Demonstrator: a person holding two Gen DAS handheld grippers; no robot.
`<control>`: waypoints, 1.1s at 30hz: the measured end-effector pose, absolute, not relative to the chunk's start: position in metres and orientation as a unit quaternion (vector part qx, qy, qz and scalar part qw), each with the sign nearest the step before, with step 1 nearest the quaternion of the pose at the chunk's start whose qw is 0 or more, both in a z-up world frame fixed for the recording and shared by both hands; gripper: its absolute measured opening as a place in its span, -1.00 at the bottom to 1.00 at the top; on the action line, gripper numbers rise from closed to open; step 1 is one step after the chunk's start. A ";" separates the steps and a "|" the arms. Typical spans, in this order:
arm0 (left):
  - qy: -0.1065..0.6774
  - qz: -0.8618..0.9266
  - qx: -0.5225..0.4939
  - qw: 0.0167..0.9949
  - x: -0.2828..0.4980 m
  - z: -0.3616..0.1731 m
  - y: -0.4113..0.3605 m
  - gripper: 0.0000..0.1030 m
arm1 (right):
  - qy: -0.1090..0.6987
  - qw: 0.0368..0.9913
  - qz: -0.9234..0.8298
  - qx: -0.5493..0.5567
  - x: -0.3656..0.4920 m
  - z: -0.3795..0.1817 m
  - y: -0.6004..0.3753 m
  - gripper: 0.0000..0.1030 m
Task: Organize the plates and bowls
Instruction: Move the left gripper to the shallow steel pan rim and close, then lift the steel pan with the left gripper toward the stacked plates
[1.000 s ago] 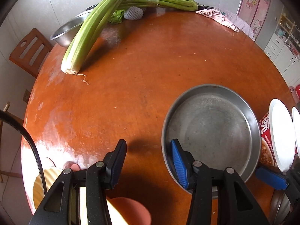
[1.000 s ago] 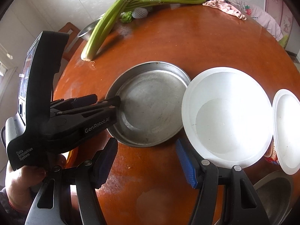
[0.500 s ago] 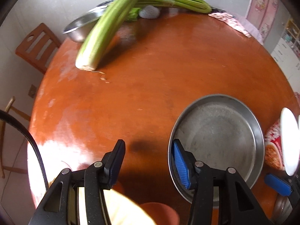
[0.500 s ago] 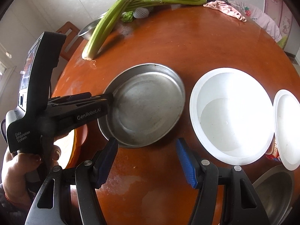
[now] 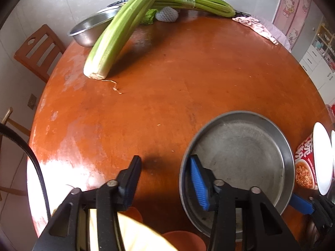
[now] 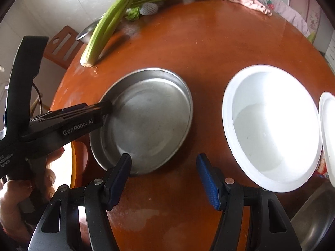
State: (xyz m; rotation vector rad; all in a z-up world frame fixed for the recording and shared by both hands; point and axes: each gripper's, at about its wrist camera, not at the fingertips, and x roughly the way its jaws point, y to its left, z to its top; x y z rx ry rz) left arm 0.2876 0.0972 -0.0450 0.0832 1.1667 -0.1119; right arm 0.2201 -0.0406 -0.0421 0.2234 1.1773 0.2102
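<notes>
Left gripper (image 5: 165, 177): mine, tilted steeply down at the near left part of the round table (image 5: 188, 73); jaws closing, with the near-left rim of the metal pan (image 5: 240, 156) between them. The blue-padded finger (image 5: 197, 185) sits inside the pan, the black finger (image 5: 130, 179) outside over bare wood. I cannot tell whether the pads already press on the rim.
Left hand (image 6: 14, 196): in the right wrist view it wraps the black handle from below at the table's left edge, the gripper's arms reaching right to the pan's rim.
Right gripper (image 6: 164, 179): mine, pitched down over the near edge of the table; jaws partly apart, nothing between them but bare wood.
Metal pan: shallow, round, empty, flat on the table, near edge just ahead of my right fingers.
White bowl (image 6: 270, 125): large, empty, to the right of the pan, apart from it.
White plate (image 6: 327, 133): at the right edge, just beside the bowl.
Noodle cup (image 5: 304, 165): red printed, under or behind the white ware.
Celery bundles (image 5: 117, 31): two, crossed at the far side.
Steel basin (image 5: 90, 31): far left edge, under the celery.
Pink cloth (image 5: 255, 27): far right rim.
Wooden chair (image 5: 37, 50): beyond the table, left.
</notes>
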 end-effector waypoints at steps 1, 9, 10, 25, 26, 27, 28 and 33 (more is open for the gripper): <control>0.549 -0.061 0.037 0.833 0.287 -0.045 0.096 -0.31 | 0.553 0.819 0.104 0.107 0.220 -0.043 -0.040 0.29; 0.543 -0.107 0.038 0.832 0.279 -0.044 0.082 -0.33 | 0.538 0.829 0.135 0.075 0.215 -0.035 -0.022 0.29; 0.543 -0.107 0.035 0.832 0.280 -0.044 0.083 -0.33 | 0.534 0.832 0.137 0.068 0.214 -0.034 -0.019 0.29; 0.530 -0.104 0.045 0.840 0.273 -0.032 0.077 -0.44 | 0.500 0.848 0.174 0.043 0.207 -0.015 -0.007 0.28; 0.533 -0.094 0.051 0.840 0.274 -0.035 0.078 -0.44 | 0.506 0.844 0.171 0.049 0.207 -0.017 -0.008 0.28; 0.539 -0.091 0.048 0.836 0.276 -0.038 0.080 -0.44 | 0.515 0.839 0.166 0.058 0.208 -0.021 -0.011 0.28; 0.545 -0.088 0.041 0.833 0.278 -0.041 0.083 -0.43 | 0.518 0.837 0.164 0.064 0.207 -0.022 -0.013 0.28; 0.545 -0.083 0.048 0.833 0.281 -0.046 0.085 -0.42 | 0.516 0.841 0.138 0.086 0.209 -0.021 -0.027 0.28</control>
